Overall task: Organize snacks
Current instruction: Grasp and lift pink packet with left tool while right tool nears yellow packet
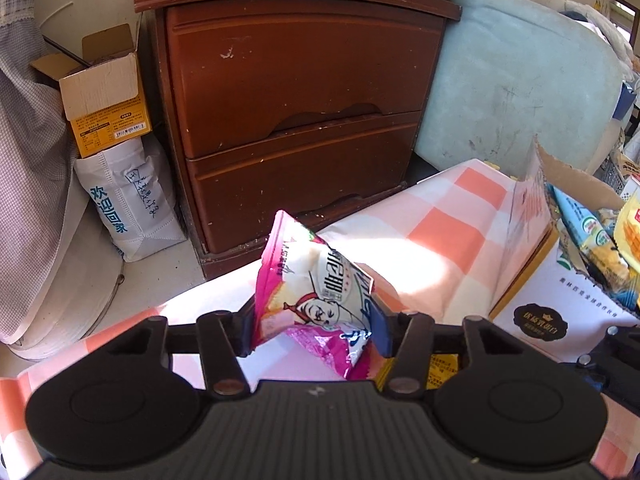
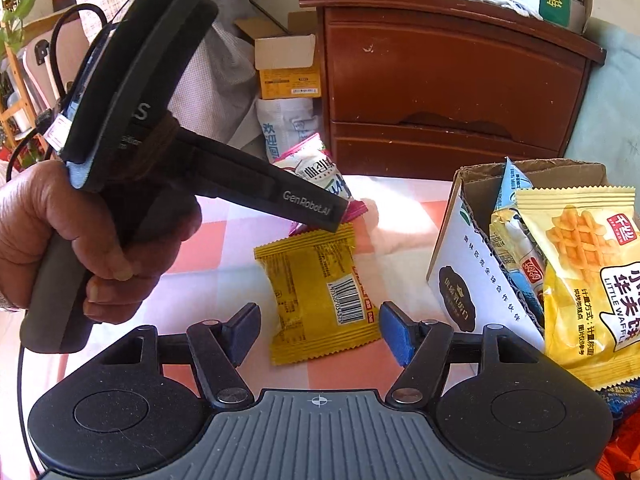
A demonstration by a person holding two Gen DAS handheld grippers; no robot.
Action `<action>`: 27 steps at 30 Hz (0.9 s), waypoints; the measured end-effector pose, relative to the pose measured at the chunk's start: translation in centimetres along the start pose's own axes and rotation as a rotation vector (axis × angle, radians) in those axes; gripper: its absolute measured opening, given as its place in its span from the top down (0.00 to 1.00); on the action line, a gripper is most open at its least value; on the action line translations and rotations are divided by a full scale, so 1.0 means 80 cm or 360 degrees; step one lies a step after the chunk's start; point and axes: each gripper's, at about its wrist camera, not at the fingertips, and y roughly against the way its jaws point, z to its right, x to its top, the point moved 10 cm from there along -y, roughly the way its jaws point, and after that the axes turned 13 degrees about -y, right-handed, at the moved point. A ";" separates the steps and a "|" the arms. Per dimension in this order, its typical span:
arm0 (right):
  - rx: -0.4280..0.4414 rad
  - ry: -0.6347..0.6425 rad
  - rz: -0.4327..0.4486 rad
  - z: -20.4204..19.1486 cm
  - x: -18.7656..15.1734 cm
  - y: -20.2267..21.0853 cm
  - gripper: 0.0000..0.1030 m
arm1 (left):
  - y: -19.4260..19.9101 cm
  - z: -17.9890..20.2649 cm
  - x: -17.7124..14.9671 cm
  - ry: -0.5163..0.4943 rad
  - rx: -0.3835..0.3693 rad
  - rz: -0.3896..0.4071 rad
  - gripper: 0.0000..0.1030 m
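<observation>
Pink packet (image 1: 316,292) sits pinched in your left gripper (image 1: 314,330) above the checked cloth (image 1: 448,232); the grip is on crinkly film near one end, so it may slip or swing. Your right gripper (image 2: 320,332) stands open around the yellow packet (image 2: 320,292), and the box (image 2: 460,276) beside it is already crammed, its flap in your way.

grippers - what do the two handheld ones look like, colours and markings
Both are black plastic with a ribbed grey top plate and two round black discs. The right gripper has blue finger pads. The left gripper, seen from the right wrist view, is a black pistol-grip wand marked GenRobot.AI in white, with a black cable trailing behind.
</observation>
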 end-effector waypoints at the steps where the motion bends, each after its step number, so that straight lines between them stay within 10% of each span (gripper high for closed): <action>1: 0.0002 0.0006 0.0006 -0.001 0.001 -0.002 0.32 | 0.001 -0.003 -0.002 0.0004 0.0003 0.0000 0.50; 27: 0.0047 0.0160 0.0077 -0.015 0.006 -0.027 0.19 | 0.013 -0.010 -0.016 -0.0069 -0.0025 -0.0017 0.51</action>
